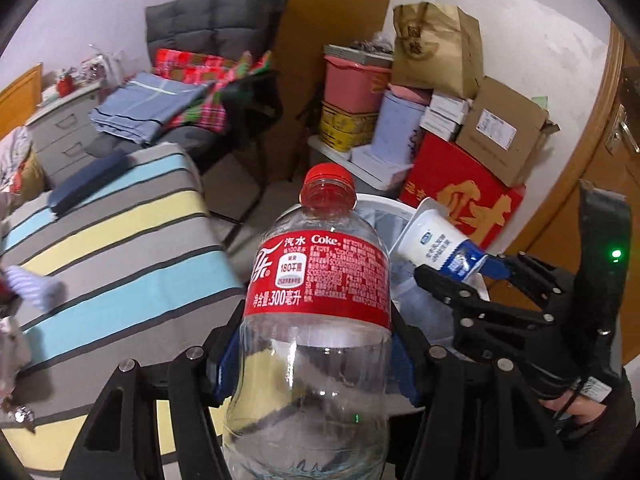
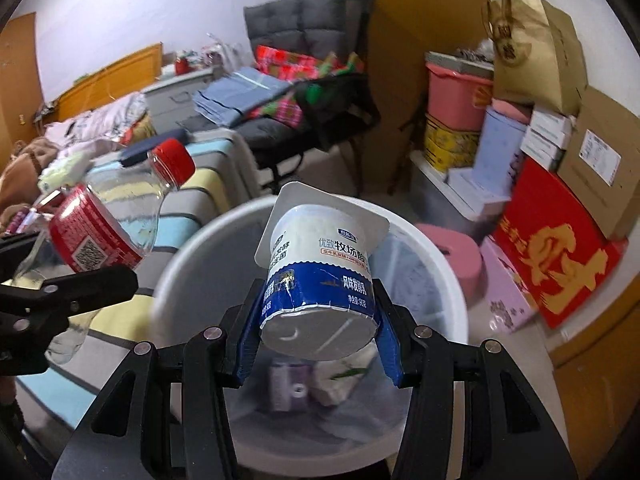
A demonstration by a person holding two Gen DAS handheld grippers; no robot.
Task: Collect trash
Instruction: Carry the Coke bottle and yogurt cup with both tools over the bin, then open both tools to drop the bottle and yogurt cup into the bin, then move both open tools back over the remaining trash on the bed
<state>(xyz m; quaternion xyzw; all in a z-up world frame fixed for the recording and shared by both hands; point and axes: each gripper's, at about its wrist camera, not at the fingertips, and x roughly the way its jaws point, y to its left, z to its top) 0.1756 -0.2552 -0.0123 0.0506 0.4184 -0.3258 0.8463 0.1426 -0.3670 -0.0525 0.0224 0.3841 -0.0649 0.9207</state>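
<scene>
My left gripper (image 1: 314,364) is shut on an empty clear Coke bottle (image 1: 316,320) with a red cap and red label, held beside the bed. The bottle also shows at the left of the right wrist view (image 2: 104,224). My right gripper (image 2: 316,332) is shut on a white and blue yogurt cup (image 2: 320,276), held above the open white trash bin (image 2: 180,264). The cup shows in the left wrist view (image 1: 440,244) over the bin rim (image 1: 384,202). Some trash (image 2: 320,384) lies in the bin's bottom.
A striped bed (image 1: 120,248) lies to the left. A dark chair (image 1: 216,40) piled with cloth stands behind. Stacked boxes, a red carton (image 1: 464,196) and a pink bin (image 1: 352,80) fill the right corner. A pink stool (image 2: 460,256) stands beside the trash bin.
</scene>
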